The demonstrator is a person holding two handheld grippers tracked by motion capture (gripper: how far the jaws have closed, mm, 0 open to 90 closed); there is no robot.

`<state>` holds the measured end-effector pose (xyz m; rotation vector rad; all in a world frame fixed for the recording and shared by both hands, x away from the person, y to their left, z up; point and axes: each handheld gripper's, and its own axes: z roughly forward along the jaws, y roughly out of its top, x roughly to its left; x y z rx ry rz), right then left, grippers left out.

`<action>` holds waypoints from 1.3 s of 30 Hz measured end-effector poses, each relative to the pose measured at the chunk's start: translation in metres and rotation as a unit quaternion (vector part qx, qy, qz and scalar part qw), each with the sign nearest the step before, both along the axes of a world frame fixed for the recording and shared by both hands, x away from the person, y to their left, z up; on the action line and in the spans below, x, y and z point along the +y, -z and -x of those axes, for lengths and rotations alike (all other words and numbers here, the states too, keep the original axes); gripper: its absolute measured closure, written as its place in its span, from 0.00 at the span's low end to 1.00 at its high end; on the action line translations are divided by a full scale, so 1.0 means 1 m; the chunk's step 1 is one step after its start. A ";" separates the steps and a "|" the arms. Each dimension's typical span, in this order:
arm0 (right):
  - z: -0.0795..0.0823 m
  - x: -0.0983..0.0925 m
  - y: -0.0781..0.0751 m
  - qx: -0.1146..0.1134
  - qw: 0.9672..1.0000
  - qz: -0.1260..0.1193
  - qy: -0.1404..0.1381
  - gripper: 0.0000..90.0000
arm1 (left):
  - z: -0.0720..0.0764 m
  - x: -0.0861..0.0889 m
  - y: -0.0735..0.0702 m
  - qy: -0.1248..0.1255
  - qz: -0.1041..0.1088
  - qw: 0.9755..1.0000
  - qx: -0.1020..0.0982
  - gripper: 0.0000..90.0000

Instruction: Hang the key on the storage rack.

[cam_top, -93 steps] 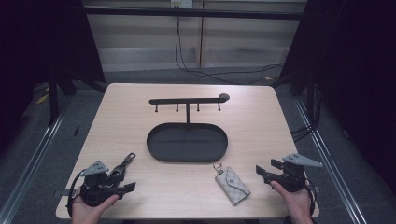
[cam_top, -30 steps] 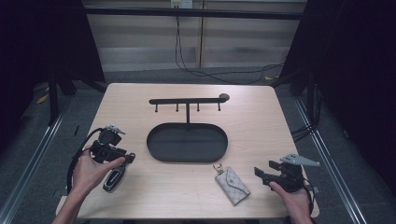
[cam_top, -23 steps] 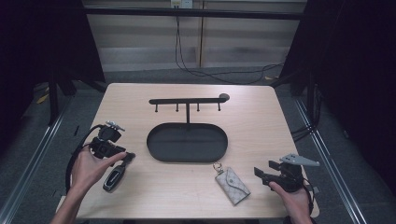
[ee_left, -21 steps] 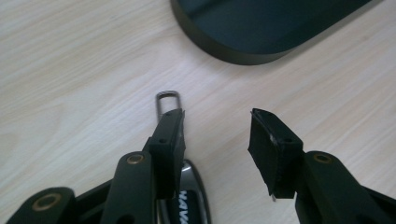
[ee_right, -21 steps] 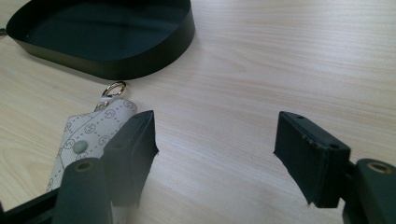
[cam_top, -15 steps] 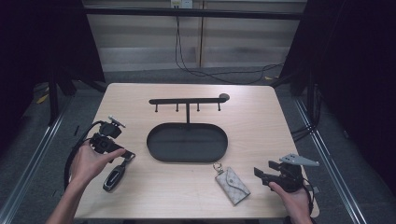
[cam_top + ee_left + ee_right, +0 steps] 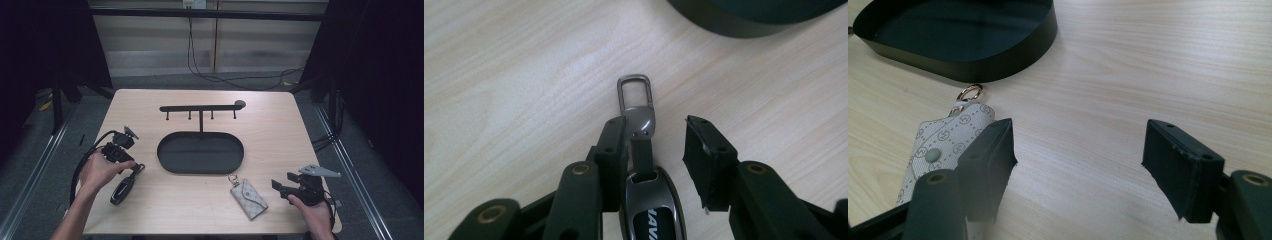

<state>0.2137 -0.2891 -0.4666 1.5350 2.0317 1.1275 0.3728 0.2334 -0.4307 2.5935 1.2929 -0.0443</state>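
A black car key fob [image 7: 122, 189] with a short strap and a metal clasp [image 7: 636, 95] lies on the wooden table at the front left. My left gripper [image 7: 133, 169] hangs over it, pointing down, and its jaws have just been closing. In the left gripper view the strap sits between the jaws of the left gripper [image 7: 656, 135]: one pad touches it, the other stands apart. A beige patterned key pouch [image 7: 248, 197] with a ring lies at the front centre-right. My right gripper [image 7: 281, 181] rests open just right of the pouch [image 7: 943, 145], with bare table between its jaws.
A black oval tray [image 7: 200, 170] sits mid-table, its wall [image 7: 973, 70] just beyond the pouch. Behind it stands a black rack with several hooks [image 7: 200, 108]. The left gripper's cable loops off the left table edge.
The left hand came from the front-left corner to the key fob and lowered over it, its jaws narrowing around the strap. The right hand kept still.
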 end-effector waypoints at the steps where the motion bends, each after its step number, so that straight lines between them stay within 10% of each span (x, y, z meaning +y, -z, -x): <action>1: 0.000 0.000 0.000 -0.001 1.000 0.000 -0.001 0.32 | 0.000 0.000 0.000 0.000 0.000 1.000 0.000 0.68; 21: 0.000 0.000 0.000 0.000 1.000 0.001 -0.001 0.32 | -0.011 -0.010 0.025 -0.003 -0.041 0.999 0.036 0.65; 39: 0.000 0.000 0.000 0.000 1.000 0.001 -0.004 0.32 | -0.008 -0.020 0.035 0.016 -0.073 0.997 0.022 0.73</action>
